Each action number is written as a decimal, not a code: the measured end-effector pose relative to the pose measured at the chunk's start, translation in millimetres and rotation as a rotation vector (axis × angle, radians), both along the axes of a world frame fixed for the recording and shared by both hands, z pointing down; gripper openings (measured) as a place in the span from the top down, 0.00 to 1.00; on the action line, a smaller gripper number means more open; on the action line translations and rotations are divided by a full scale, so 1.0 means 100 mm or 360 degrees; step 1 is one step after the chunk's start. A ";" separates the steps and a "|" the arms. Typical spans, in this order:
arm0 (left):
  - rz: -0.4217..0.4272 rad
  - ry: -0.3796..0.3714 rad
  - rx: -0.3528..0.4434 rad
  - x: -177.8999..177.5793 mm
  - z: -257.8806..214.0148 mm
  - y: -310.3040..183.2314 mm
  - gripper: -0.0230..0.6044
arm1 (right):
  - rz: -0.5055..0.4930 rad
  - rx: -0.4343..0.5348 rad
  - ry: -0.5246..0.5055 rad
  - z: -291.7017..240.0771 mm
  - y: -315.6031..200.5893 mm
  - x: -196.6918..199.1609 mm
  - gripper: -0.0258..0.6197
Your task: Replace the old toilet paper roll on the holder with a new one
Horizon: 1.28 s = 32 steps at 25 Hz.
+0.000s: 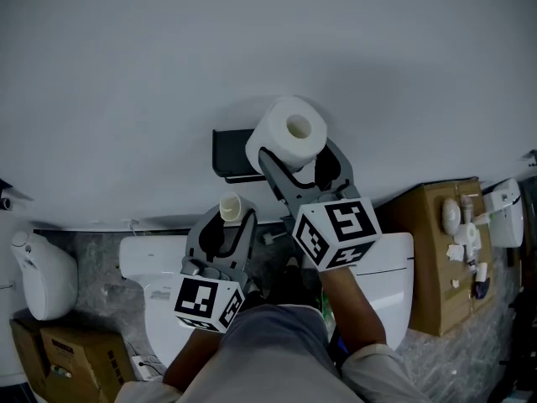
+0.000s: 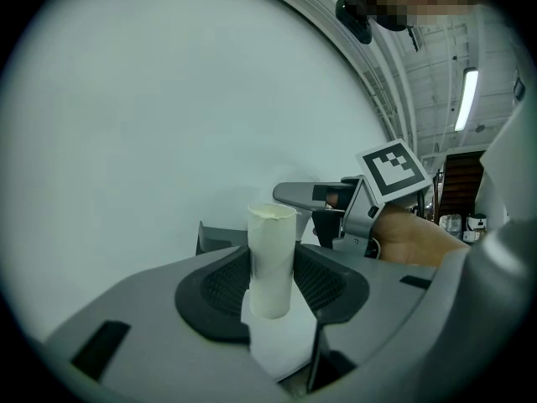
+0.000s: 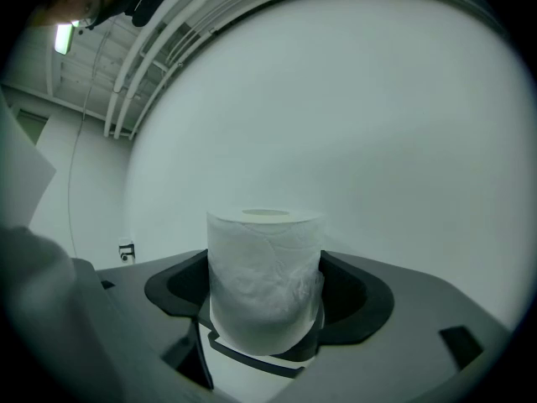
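A full white toilet paper roll [image 1: 287, 133] stands upright between the jaws of my right gripper [image 1: 302, 156], which is shut on it right in front of the black wall holder [image 1: 228, 154]. In the right gripper view the roll [image 3: 264, 280] fills the gap of that gripper [image 3: 264, 309]. My left gripper [image 1: 231, 218] sits lower and to the left, shut on an empty cardboard tube [image 1: 231, 206]. The left gripper view shows the tube [image 2: 271, 259] upright between the pads, the holder [image 2: 214, 238] behind it, and the right gripper [image 2: 336, 201] off to the right.
A plain white wall [image 1: 252, 40] fills the upper half. Below me is a white toilet tank [image 1: 151, 259]. A cardboard box [image 1: 432, 259] with small items on top stands at the right. At the left are a white fixture [image 1: 38, 275] and more cardboard boxes [image 1: 71, 351].
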<state>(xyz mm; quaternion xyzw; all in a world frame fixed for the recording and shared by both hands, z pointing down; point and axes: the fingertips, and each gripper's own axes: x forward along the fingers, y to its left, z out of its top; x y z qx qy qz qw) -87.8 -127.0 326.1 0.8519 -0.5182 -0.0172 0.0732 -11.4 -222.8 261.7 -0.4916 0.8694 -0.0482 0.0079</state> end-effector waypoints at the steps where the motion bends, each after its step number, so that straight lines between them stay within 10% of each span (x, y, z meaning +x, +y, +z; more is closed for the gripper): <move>1: 0.0010 -0.0001 0.0000 0.02 0.00 0.02 0.73 | 0.0007 0.0008 0.0017 0.00 0.03 0.03 0.35; 32: 0.0210 -0.0035 -0.0046 0.58 0.06 0.09 0.73 | 0.0281 -0.0177 -0.0460 0.33 0.22 1.12 0.35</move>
